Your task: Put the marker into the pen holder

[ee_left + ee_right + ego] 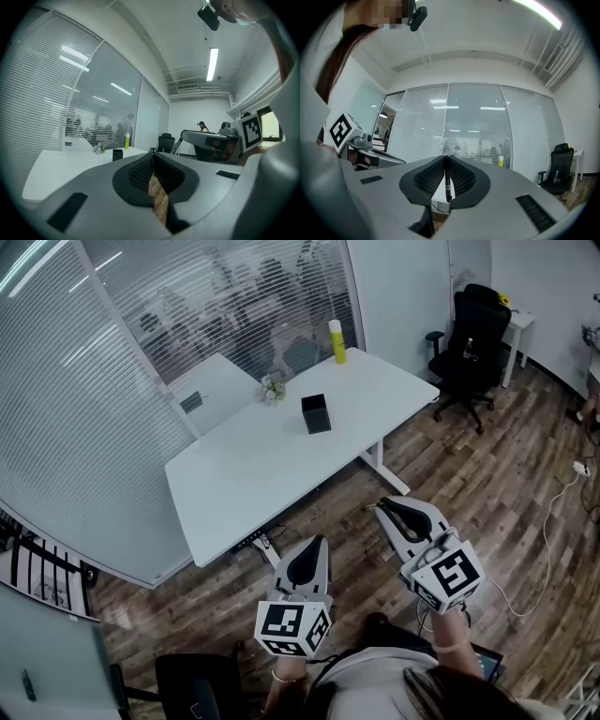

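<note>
- Wood floor (487,465) runs under a white table (244,474) that stands against a glass wall (112,352) with blinds; the person stands well back from the table
- Right hand-held gripper (446,158) is clenched on the marker (447,180), a thin black stick pinched between the ribbed pads and lying along the jaws; which end is the cap I cannot tell
- Left hand-held gripper (152,153) is clenched on nothing: its jaws meet at the tips, and only floor shows through the gap behind them
- Holder (316,414), a black square cup, stands upright near the table's middle, mouth up, well apart from both grippers
- Step in hand, as I judge it: carrying the marker to the holder; the drop itself is not yet begun
- To do it well: step up to the table's near edge and bring the right gripper straight above the holder's mouth
- Then turn the marker upright, lower its end inside the rim, and only then release
- The mouth looks small, so aim from directly overhead; a light cup may tip if nudged, and the free left gripper could steady its side
- Yellow bottle (336,341) at the far corner and small flowers (272,390) near the far edge stand well apart from the holder, out of the path
- Black chair (473,334) stands beyond the table's right end, and a white cable (547,540) lies on the floor to the right, worth minding when stepping forward
</note>
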Available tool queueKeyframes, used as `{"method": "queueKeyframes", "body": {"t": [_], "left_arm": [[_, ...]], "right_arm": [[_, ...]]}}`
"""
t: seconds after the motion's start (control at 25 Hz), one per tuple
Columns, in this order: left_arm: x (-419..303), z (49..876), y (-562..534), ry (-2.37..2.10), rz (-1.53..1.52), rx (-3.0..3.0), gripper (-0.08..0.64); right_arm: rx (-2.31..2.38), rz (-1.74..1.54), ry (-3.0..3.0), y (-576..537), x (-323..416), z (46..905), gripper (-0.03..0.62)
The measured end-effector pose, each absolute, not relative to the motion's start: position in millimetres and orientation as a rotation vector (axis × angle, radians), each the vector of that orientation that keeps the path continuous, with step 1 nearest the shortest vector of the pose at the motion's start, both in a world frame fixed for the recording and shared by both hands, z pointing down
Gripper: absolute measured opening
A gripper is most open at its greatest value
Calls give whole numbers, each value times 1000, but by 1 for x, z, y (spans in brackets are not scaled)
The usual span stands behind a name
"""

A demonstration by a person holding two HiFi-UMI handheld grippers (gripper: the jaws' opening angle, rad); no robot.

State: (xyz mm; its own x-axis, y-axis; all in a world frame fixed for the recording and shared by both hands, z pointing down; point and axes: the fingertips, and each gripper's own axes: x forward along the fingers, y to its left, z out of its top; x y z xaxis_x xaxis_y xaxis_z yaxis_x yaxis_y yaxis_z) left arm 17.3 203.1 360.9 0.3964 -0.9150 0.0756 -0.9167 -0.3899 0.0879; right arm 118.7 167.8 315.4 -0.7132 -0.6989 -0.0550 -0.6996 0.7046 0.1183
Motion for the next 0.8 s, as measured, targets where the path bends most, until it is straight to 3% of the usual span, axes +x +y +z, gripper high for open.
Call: {"method": "queueKeyframes", "body": {"t": [0.8], "left_arm": [[40, 369, 136, -1758, 70, 2461, 20]], "right_arm": [[-1040, 154, 2950, 89, 134, 333, 60]]}}
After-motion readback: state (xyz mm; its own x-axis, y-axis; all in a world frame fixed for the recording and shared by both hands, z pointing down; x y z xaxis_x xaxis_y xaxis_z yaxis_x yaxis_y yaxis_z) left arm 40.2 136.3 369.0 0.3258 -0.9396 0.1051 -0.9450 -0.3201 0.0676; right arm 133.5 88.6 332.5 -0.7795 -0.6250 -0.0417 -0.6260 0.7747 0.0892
